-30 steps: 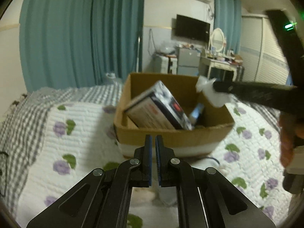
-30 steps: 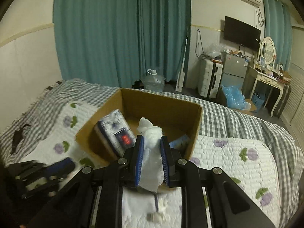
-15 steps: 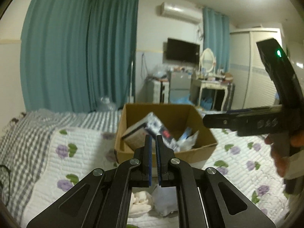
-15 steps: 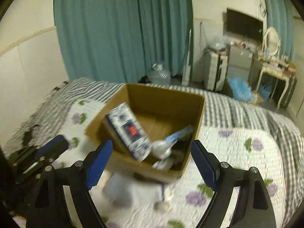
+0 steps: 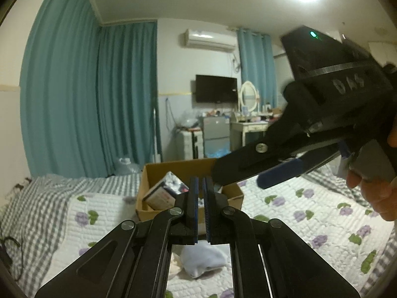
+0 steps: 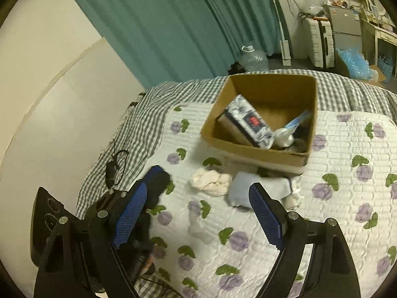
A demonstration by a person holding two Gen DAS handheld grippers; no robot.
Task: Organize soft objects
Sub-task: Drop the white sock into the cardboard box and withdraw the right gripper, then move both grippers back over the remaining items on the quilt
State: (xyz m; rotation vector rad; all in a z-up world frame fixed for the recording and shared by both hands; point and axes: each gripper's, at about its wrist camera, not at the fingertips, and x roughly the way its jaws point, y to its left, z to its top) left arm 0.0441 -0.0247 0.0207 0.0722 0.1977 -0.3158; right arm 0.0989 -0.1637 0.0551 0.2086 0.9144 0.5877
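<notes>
Right gripper (image 6: 198,213) fingers spread, left gripper (image 5: 200,207) fingers pressed together, cardboard box (image 6: 258,155) beyond

- The left gripper (image 5: 200,206) is held level, its two blue-lined fingers (image 5: 192,203) pressed almost together with a thin slit between them and nothing gripped
- The right gripper (image 6: 198,221) points down, jaws spread wide and empty, blue pads (image 6: 266,219) facing each other
- From the left wrist view, the right gripper crosses the upper right, and the person's right hand (image 5: 377,188) wraps its handle
</notes>
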